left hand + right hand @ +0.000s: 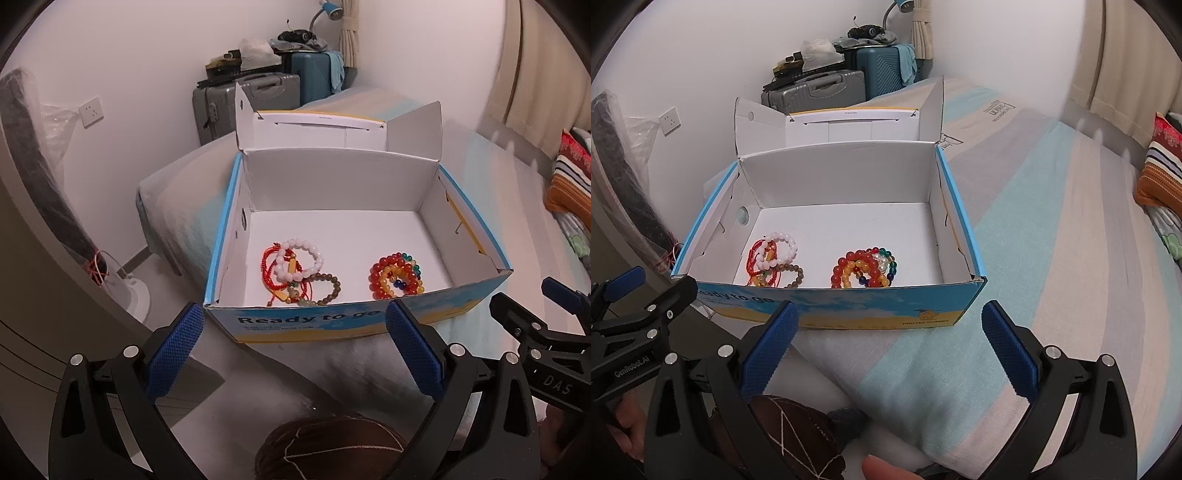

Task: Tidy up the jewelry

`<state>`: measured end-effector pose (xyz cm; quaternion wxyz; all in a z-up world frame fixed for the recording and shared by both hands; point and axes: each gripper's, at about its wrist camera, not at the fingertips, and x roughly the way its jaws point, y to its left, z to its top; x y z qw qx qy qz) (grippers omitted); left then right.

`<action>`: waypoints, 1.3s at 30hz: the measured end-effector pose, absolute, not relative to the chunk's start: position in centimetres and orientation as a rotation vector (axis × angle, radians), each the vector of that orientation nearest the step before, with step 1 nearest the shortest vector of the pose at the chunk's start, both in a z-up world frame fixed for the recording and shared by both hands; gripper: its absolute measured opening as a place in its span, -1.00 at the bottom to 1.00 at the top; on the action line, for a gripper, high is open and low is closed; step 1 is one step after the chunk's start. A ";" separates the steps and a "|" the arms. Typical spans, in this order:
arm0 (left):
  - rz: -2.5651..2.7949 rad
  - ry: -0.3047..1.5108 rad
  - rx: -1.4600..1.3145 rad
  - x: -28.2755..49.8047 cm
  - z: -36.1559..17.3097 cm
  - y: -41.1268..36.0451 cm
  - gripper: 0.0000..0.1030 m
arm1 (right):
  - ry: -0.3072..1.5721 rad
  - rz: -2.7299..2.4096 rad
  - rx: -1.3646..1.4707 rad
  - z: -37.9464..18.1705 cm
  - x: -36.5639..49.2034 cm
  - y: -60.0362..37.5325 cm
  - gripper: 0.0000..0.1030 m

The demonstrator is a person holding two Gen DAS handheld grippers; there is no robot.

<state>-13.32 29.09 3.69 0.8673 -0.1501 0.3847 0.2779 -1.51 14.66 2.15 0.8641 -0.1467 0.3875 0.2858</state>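
Left wrist view: bracelets — two heaps, perhaps tangled — in the box; both grippers gape empty.

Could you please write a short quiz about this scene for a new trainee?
1. True or false: both grippers are open.
2. How many heaps of bracelets lie in the box?
3. Which heap holds the white bead bracelet: A left, B right?

Key:
1. True: left gripper and right gripper both hold nothing.
2. Two: one heap, another heap.
3. A.
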 end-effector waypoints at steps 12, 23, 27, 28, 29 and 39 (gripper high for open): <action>0.620 0.823 -0.252 -12.7 3.3 28.1 0.89 | 0.810 0.600 -0.309 2.0 -1.7 14.9 0.85; 0.615 0.825 -0.280 -12.8 3.2 28.4 0.89 | 0.813 0.603 -0.313 1.8 -1.7 15.0 0.85; 0.616 0.827 -0.283 -12.7 3.0 28.5 0.89 | 0.817 0.602 -0.312 1.7 -1.7 15.0 0.85; 0.619 0.829 -0.282 -12.7 2.9 28.5 0.89 | 0.817 0.602 -0.311 1.7 -1.7 15.0 0.85; 0.623 0.831 -0.282 -12.7 2.8 28.5 0.89 | 0.818 0.603 -0.310 1.7 -1.7 15.0 0.85; 0.627 0.832 -0.295 -12.7 2.4 28.9 0.89 | 0.829 0.597 -0.320 0.9 -1.4 15.4 0.85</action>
